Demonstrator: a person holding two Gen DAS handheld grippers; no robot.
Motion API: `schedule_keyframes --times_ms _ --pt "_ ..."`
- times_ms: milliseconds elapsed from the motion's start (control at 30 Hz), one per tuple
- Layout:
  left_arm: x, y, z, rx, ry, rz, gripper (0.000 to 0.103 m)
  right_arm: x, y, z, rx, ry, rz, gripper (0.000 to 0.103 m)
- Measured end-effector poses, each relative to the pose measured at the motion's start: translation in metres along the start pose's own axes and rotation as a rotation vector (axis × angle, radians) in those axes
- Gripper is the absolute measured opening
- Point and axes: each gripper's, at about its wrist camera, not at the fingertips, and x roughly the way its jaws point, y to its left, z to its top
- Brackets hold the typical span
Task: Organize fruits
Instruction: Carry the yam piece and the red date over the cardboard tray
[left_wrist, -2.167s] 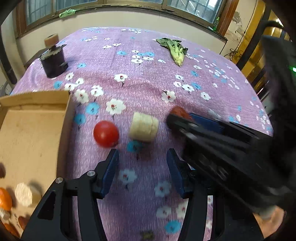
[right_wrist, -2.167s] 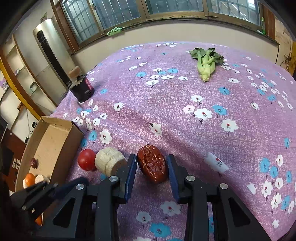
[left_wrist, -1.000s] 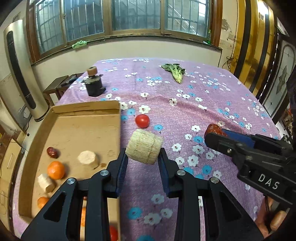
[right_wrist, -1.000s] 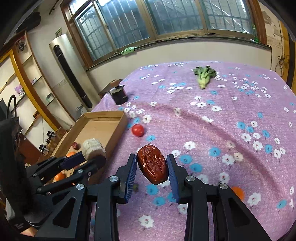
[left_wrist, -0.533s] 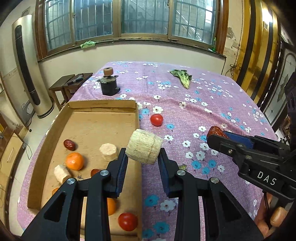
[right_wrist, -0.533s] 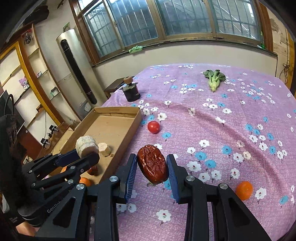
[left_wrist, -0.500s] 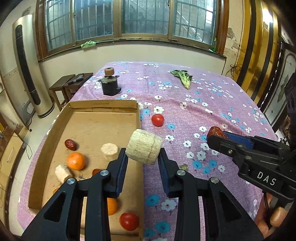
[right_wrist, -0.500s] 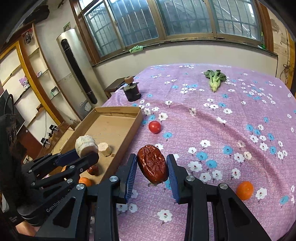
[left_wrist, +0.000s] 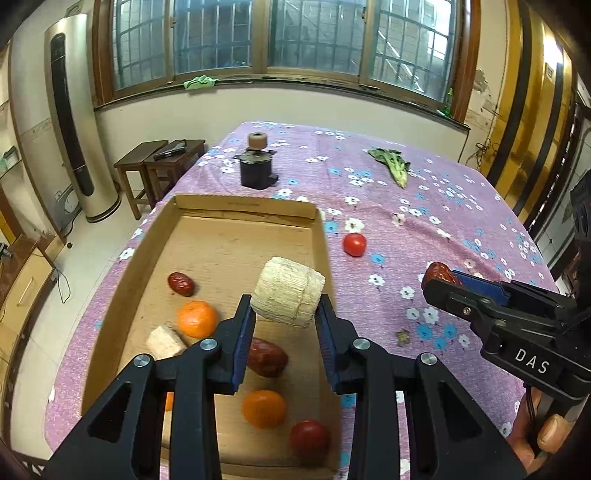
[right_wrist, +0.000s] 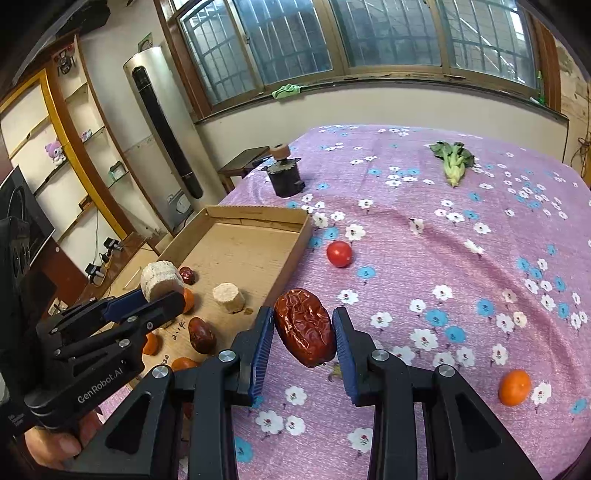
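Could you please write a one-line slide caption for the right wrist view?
Right gripper holds a red date above the purple tablecloth, beside the cardboard box.

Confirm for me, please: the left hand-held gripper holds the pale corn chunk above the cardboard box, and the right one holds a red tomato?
Not quite. The right hand-held gripper holds a wrinkled dark-red date, as the right wrist view shows; the round red tomato lies on the purple floral tablecloth. The rest stands.

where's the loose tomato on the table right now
In both wrist views the tomato lies on the purple floral tablecloth, just right of the cardboard box near its far right corner, touching nothing.
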Motion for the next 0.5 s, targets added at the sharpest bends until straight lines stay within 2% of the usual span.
schedule_keyframes --times_ms 500 --pt "0.008 0.048 0.007 -0.07 0.016 0.025 0.03 0.032 0.036 0.018 -0.053 0.027 0.047 0.033"
